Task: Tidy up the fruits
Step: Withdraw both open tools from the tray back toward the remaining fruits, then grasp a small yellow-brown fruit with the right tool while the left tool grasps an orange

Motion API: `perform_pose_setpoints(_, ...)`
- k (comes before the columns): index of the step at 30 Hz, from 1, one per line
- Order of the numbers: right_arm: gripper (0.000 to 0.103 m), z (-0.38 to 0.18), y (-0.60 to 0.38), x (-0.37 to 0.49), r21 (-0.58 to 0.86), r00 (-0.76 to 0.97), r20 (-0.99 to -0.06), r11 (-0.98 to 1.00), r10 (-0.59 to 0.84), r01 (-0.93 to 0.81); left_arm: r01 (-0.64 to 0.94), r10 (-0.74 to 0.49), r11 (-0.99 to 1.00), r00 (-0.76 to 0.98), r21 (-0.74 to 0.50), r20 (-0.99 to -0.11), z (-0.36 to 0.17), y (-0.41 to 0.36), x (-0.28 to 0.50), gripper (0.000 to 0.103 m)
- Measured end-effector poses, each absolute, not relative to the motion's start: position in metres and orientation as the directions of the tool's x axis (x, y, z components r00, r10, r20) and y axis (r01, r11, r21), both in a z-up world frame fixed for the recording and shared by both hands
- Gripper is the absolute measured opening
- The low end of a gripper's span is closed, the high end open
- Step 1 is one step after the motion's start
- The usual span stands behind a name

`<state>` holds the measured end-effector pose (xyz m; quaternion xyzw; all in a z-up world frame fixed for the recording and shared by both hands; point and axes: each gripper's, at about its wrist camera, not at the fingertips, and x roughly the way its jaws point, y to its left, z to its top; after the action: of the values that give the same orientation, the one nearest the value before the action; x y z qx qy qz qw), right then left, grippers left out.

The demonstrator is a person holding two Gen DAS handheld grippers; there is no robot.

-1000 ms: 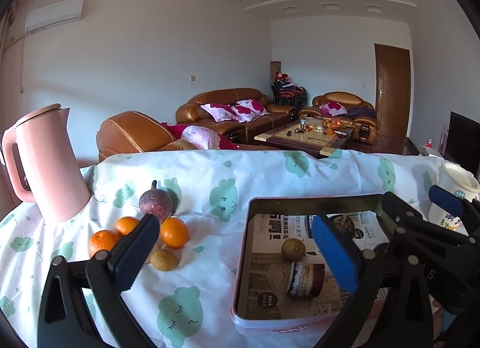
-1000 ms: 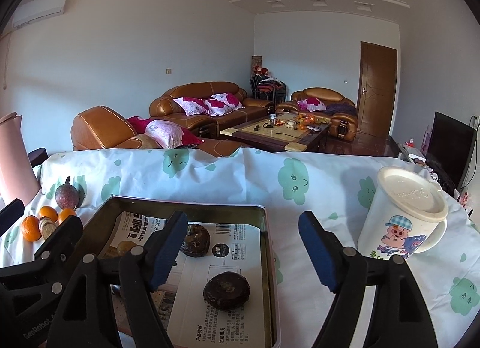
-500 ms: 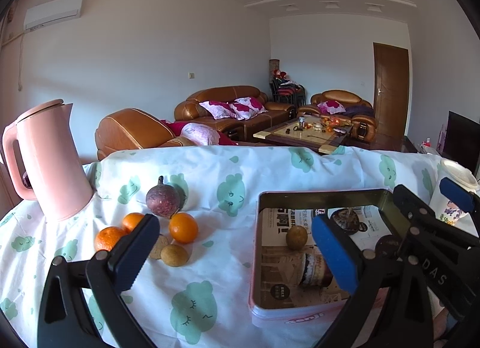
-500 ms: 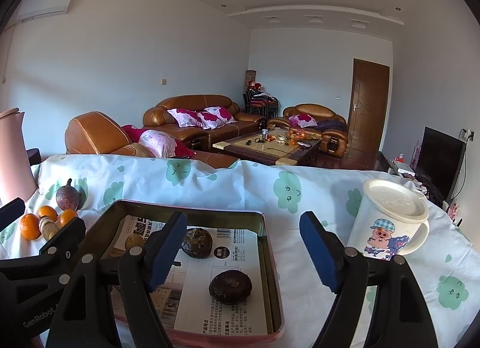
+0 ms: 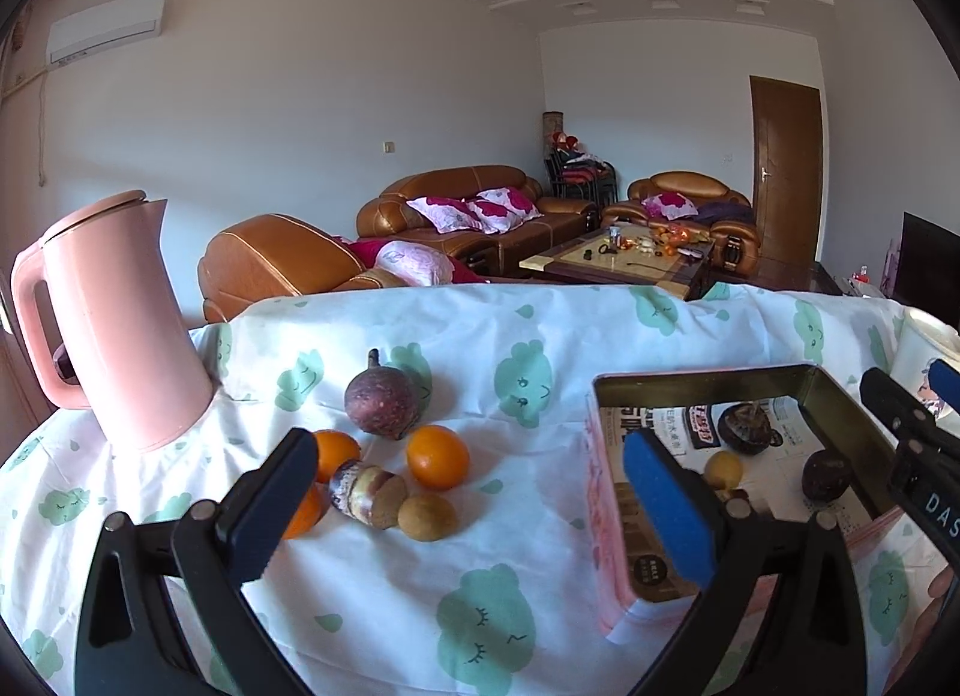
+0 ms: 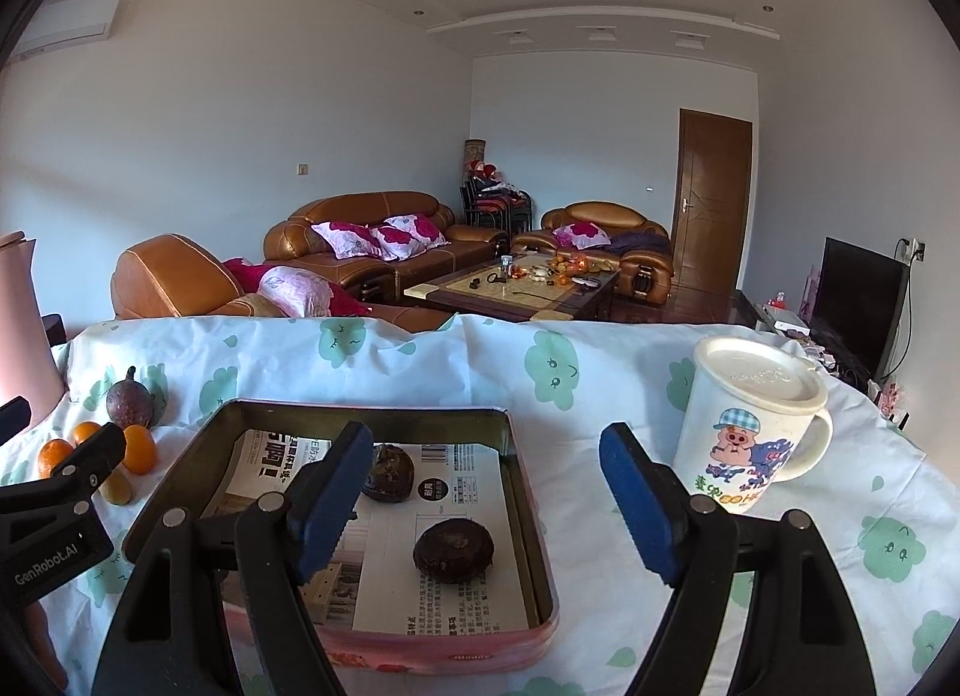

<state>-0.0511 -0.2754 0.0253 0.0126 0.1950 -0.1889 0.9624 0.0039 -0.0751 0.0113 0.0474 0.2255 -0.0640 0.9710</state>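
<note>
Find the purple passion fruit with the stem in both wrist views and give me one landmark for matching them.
Left wrist view: the purple passion fruit sits left of centre on the tablecloth, just behind the oranges.
Right wrist view: the same fruit is at the far left, small, above the oranges.
Shared landmark: the pink tin lined with newspaper, to the fruit's right in both views.

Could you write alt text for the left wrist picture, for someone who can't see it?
An open left gripper hovers over loose fruit on a cloud-print tablecloth: oranges, a purple passion fruit. A pink kettle stands left, a paper-lined tin holding fruit right.
</note>
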Motion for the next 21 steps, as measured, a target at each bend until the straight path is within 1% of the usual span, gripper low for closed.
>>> perform_pose_setpoints(4, 0.079, 0.024, -0.263, -0.053, -0.023, 0.858, -0.400, 0.939, -0.323, 0.343, 0.123, -0.081, 0.991, 0.884, 0.060, -0.460, 0.010, -0.057, 0.012, 0.103)
perform_pose_setpoints(13, 0.079, 0.023, -0.214, -0.046, -0.038, 0.877, -0.406, 0.964, -0.256, 0.263, 0.065, -0.017, 0.995, 0.870, 0.080, -0.492, 0.008, -0.011, 0.030, 0.103)
perform_pose_setpoints(18, 0.079, 0.021, -0.187, -0.036, -0.018, 0.887, -0.426, 0.981, -0.180, 0.191, -0.029, 0.046, 0.999, 0.862, 0.040, -0.505, 0.013, 0.038, 0.046, 0.103)
perform_pose_setpoints(21, 0.079, 0.019, -0.167, -0.027, -0.014, 0.890, -0.437, 0.990, -0.132, 0.139, -0.106, 0.107, 0.994, 0.848, 0.032, -0.520, 0.013, 0.066, 0.056, 0.103)
